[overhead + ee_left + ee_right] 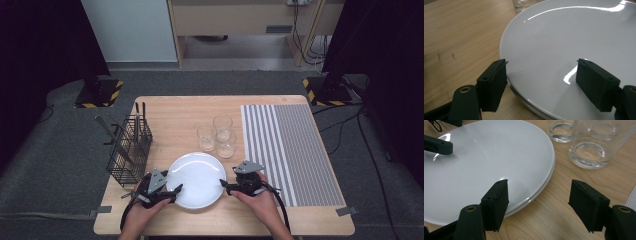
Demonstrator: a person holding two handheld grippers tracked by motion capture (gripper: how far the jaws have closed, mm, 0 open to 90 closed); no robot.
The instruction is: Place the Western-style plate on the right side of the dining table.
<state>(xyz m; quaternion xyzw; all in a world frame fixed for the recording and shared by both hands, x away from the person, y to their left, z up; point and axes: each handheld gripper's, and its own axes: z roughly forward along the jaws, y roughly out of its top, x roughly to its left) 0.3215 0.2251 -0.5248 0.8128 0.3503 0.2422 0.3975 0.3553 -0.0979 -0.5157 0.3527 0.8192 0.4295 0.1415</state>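
A white plate point(196, 181) lies at the table's front middle; a second rim shows under its edge point(546, 182). My left gripper point(174, 191) sits at the plate's left edge. In the left gripper view its jaws straddle the plate's point(564, 42) rim, one pad point(492, 85) over the wood and the other over the plate. The left gripper point(542, 83) is open, with no pad touching. My right gripper point(224, 185) is at the plate's right edge. The right gripper point(540, 203) is open too, one jaw above the plate and one above the table.
Three clear glasses point(222, 135) stand just behind the plate, close to the right gripper point(587, 152). A black wire rack point(129, 150) with cutlery stands at the left edge. A grey striped mat point(287, 150) covers the table's right side.
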